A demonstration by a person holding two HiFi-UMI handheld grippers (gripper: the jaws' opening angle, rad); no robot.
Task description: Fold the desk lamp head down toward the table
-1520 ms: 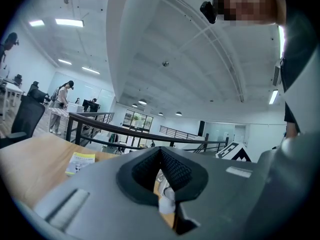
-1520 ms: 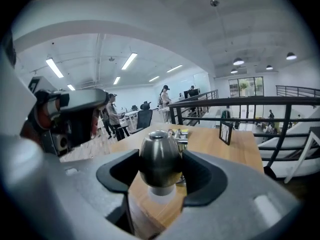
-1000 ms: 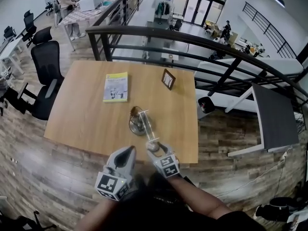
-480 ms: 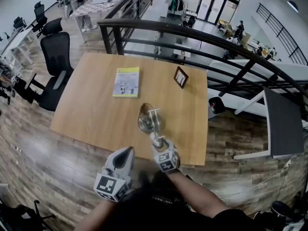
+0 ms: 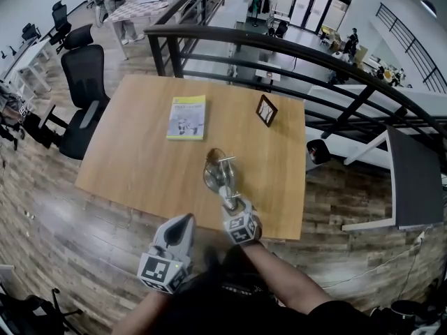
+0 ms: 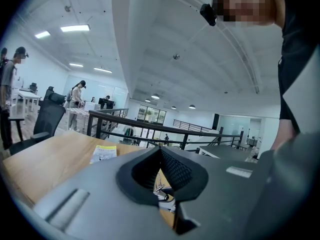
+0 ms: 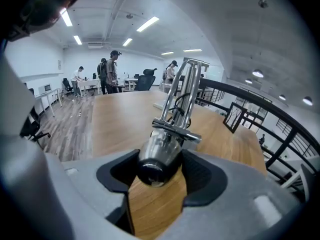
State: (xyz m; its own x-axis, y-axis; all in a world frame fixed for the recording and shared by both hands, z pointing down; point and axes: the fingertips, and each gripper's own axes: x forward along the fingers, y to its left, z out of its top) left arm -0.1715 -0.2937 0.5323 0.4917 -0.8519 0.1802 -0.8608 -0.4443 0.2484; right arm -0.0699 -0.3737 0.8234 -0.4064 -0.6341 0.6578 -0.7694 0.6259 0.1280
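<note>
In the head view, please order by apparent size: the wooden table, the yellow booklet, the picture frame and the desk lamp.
1. Wooden table: by far the largest.
2. Yellow booklet and desk lamp: they look about alike, and the lamp rises toward the camera, so I leave them unranked.
3. Picture frame: the smallest.

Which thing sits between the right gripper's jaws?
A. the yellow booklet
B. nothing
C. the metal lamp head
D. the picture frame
C: the right gripper view shows the right gripper closed on the lamp head, with a pad against each side.
</note>
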